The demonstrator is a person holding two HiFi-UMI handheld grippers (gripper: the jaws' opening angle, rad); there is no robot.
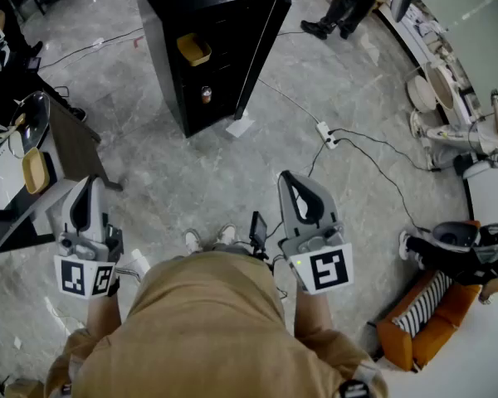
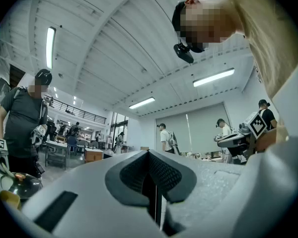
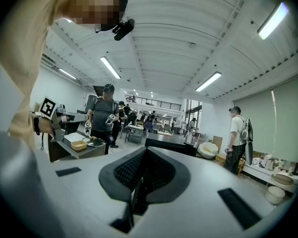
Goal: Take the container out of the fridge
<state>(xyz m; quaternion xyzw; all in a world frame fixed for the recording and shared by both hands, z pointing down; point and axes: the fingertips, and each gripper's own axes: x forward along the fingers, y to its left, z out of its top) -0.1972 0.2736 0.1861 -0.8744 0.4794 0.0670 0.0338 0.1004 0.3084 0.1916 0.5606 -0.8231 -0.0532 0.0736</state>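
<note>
Tan shirt [image 1: 207, 330] of the person filled the lower head view, closest to the lens, with two white shoes [image 1: 207, 239] showing just beyond it.

Left tongs [image 1: 85, 191] and right tongs [image 1: 292, 182] were held out ahead of the body, one on each side, over bare grey floor [image 1: 191, 172].
- Left tongs [image 2: 150, 155]: in the left gripper view the jaws stood together, with only a thin seam between the dark ribbed pads. Nothing was held.
- Right tongs [image 3: 145, 151]: in the right gripper view the jaws were likewise fully closed and empty.

Black fridge [image 1: 224, 7] stood at the top of the head view, well apart from both tongs. Its door [image 1: 261, 52] was swung open at the right side. Yellow container [image 1: 194, 49] sat on an upper shelf inside the fridge. A small item [image 1: 206, 94] stood on the shelf below; it was too small to identify.

Desk [image 1: 70, 139] at the left edge carried a yellow bowl [image 1: 35, 171]. A white power strip [image 1: 328, 133] lay on the floor to the right of the fridge, with cables running from it.
</note>
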